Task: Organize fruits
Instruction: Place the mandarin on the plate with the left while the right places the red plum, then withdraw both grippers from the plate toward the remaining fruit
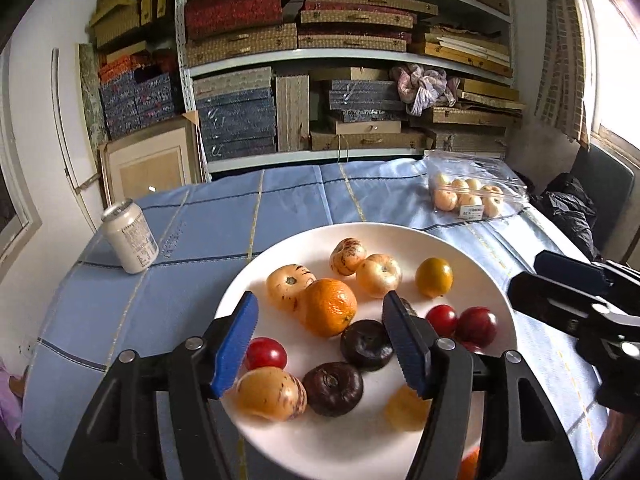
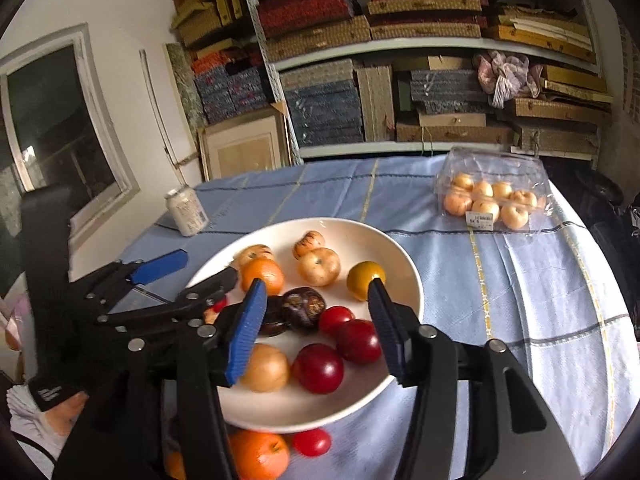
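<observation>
1. White plate (image 2: 404,280) at frame centre holds most fruit.
2. Loose orange (image 2: 260,454) and small tomato (image 2: 312,442) lie bottom centre, under the plate's near rim.
3. Right gripper (image 2: 316,332), nearest them, part-open, empty.
4. Left gripper (image 1: 320,344) part-open, empty.

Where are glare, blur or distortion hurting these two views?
Left wrist view: window blown out at right, shelves bowed by fisheye, yellow fruit behind the left claw smeared. Right wrist view: milder glare, plate sharp, orange at the bottom edge soft.
</observation>
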Motion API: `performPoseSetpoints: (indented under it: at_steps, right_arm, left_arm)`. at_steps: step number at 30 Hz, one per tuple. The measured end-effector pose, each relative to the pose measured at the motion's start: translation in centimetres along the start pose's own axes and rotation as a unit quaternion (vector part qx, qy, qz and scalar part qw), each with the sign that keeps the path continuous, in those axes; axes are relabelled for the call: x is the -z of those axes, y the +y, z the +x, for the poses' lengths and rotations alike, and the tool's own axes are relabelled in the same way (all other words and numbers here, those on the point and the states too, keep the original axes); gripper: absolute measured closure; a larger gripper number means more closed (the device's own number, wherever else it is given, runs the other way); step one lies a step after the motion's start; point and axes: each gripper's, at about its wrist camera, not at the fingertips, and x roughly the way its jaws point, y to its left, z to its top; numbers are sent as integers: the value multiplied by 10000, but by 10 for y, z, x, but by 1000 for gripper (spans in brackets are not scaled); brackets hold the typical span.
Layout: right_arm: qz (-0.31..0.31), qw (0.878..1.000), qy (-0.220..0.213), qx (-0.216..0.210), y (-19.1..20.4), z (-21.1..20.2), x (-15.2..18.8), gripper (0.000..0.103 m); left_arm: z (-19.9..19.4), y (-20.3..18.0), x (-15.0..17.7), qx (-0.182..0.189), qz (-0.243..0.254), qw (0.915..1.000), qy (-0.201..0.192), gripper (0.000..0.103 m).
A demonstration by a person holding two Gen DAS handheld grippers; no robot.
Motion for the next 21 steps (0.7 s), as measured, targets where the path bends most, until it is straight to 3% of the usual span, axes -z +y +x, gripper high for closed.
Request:
performPoseSetpoints:
  at_steps: [6,15,16,19,21]
  right_arm:
    - [142,9994,-248,-183,4,-40,11,47]
    - [693,9969,-199,-307,-17,-74,68,45]
    - [761,9965,-171,-293,-20,-75,75,45]
    - [825,9962,-147,-228,-22,-75,84,39]
    - [850,9960,-200,-182,-23,-75,86,30]
  left_arm:
    - [-38,-9,19,-122,219,9996,-88,33]
    - [-79,-16,82,-248,233,9993,126,30]
    - [-82,-16,88,-247,230,9993,148,26]
    - [-91,-17,110,-141,226,9995,195,19]
    - [-94,-17,123,-5,266,9993,272,18]
